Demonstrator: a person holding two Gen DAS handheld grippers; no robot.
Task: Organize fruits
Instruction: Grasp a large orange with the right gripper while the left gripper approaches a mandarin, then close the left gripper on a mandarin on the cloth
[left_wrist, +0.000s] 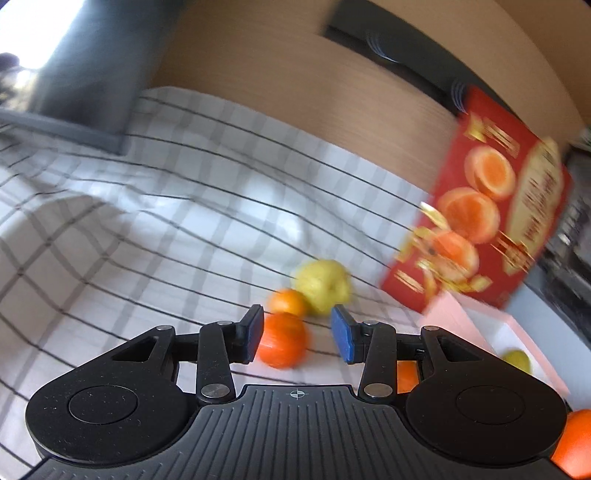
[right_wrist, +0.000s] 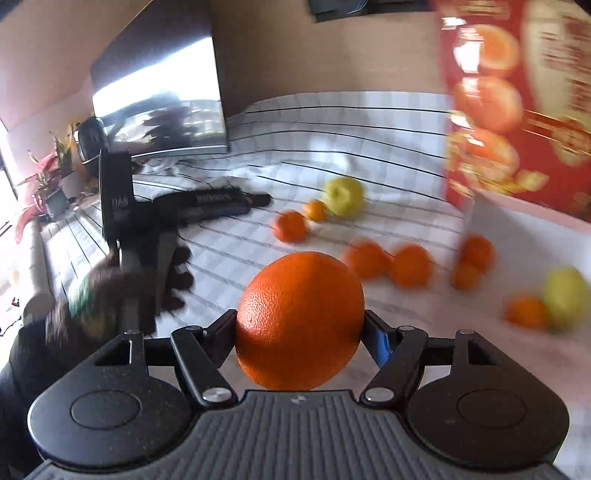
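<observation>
A large round orange with pebbled skin (right_wrist: 300, 321) is clamped between the blue pads of the right gripper (right_wrist: 300, 332) at lower centre of the right wrist view. The left gripper (left_wrist: 297, 334) is held wide apart, empty, above a smaller round orange (left_wrist: 282, 345) on the white checked cloth (left_wrist: 129, 240). A yellow-green apple (left_wrist: 321, 286) lies just behind, left of the red printed fruit box lid (left_wrist: 480, 206).

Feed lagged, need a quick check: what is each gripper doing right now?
Left gripper: open, holding nothing, an orange just ahead of its fingers.
Right gripper: closed on a large orange.
</observation>
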